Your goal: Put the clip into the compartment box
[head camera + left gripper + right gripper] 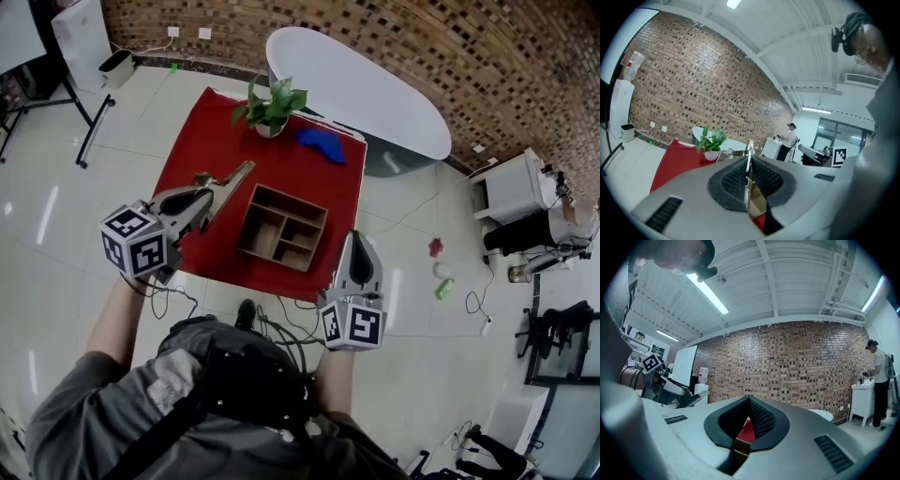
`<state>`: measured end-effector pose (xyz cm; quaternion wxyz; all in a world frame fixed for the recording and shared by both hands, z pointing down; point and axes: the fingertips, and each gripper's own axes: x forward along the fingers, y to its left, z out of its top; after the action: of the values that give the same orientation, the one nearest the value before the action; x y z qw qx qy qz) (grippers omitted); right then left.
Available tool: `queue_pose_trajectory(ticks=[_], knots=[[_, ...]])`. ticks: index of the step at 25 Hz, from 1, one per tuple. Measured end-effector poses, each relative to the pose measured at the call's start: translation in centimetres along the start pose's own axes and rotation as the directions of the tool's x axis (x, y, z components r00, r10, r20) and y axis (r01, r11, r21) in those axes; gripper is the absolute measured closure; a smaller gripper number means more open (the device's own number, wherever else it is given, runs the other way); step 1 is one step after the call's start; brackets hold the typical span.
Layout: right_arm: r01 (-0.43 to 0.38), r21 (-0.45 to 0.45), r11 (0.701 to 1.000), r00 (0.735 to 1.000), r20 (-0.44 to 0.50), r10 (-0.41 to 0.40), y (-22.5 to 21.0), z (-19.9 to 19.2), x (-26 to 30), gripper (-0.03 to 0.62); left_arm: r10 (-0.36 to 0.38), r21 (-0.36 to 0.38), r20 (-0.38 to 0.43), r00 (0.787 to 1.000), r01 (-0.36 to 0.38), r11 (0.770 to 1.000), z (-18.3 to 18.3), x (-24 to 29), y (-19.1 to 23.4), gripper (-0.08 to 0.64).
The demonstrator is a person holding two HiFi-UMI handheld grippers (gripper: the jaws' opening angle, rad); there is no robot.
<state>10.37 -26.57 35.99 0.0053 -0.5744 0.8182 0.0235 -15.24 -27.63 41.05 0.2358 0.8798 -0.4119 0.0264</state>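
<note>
Head view: clip (232,175) is pinched by L gripper (212,195) over red desk (202,141), just left of compartment box (249,223), not yet above it. R gripper (357,242) is held near box's front corner.

L gripper view: jaws are pressed on clip's thin edge.

R gripper view: jaws are pressed together, nothing held.

Risk: edge-on hold is judged slight. Clip may twist, or be dropped outside box if released early.

The thin metal clip (234,172), pinched in the left gripper (217,190), hangs over the red cloth (197,141) left of the open-topped wooden compartment box (283,227).
</note>
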Motion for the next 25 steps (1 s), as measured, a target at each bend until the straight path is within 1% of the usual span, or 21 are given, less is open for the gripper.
queue_pose_trajectory(ticks=[3,8,15,21,22,25], knots=[[0.002,-0.005,1.0,1.0,0.015,-0.002,-0.1,0.8,-0.3,0.572,-0.043,0.025,0.029,0.999,0.042,0.999,1.5,-0.2,-1.6,0.509],[0.01,-0.012,1.0,0.999,0.032,-0.009,-0.3,1.8,-1.0,0.572,-0.065,0.044,0.06,0.996,0.062,0.997,2.5,-0.8,-3.5,0.509],[0.015,-0.018,1.0,0.999,0.033,-0.014,-0.7,2.1,-1.9,0.572,-0.104,0.026,0.075,0.992,0.102,0.994,2.5,-0.6,-5.3,0.512],[0.027,-0.022,0.999,0.999,0.035,-0.026,-1.3,2.5,-2.8,0.572,-0.115,0.026,0.069,0.991,0.113,0.993,1.7,0.1,-6.2,0.52],[0.03,-0.023,0.999,0.999,0.033,-0.029,-1.4,2.4,-3.1,0.572,-0.118,0.018,0.062,0.991,0.117,0.993,1.2,0.4,-6.2,0.537],[0.042,-0.025,0.999,0.999,0.025,-0.041,-2.1,2.2,-3.8,0.572,-0.128,0.018,0.024,0.992,0.127,0.992,-0.4,1.7,-6.4,0.538]])
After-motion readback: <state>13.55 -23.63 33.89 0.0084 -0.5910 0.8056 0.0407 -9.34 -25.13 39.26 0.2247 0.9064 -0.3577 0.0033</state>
